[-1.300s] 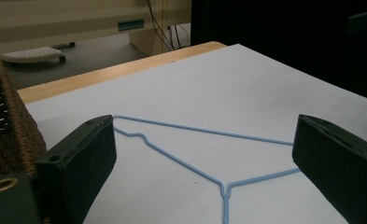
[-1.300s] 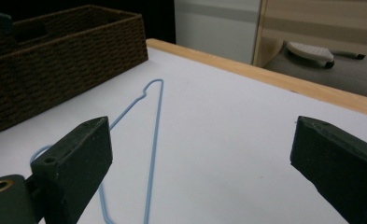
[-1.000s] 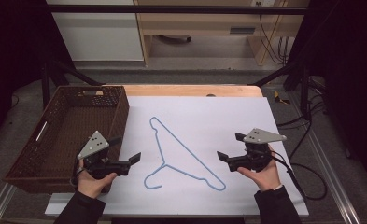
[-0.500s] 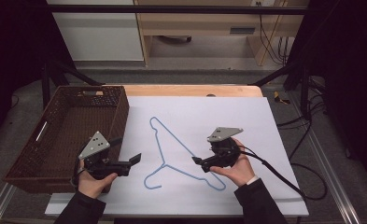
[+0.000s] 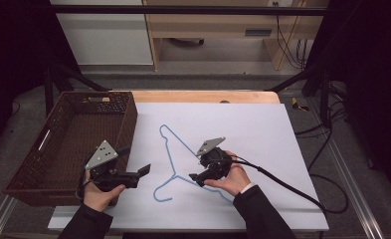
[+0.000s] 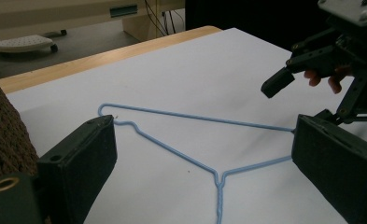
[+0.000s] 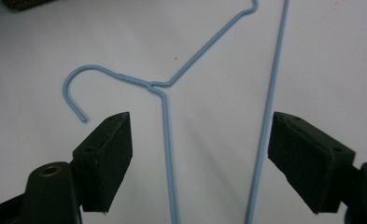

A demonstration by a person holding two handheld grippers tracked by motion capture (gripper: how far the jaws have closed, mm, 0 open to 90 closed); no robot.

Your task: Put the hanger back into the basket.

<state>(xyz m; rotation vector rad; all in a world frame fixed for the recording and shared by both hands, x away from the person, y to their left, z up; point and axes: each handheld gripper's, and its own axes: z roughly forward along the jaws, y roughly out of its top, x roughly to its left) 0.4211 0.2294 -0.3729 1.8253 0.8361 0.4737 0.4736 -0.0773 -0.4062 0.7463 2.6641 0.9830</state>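
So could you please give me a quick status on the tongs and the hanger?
Right tongs open, jaws just been closing, over hanger, not gripping. Left tongs open, empty. Hanger flat on white board. Nothing in the way.

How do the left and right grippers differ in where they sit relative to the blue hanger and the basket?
The right gripper hangs over the blue wire hanger, with two of its wires between the open jaws; the left gripper sits off to the hanger's side, nothing between its jaws. The left is beside the brown woven basket; the right is far from it. Both are open and hand-held.
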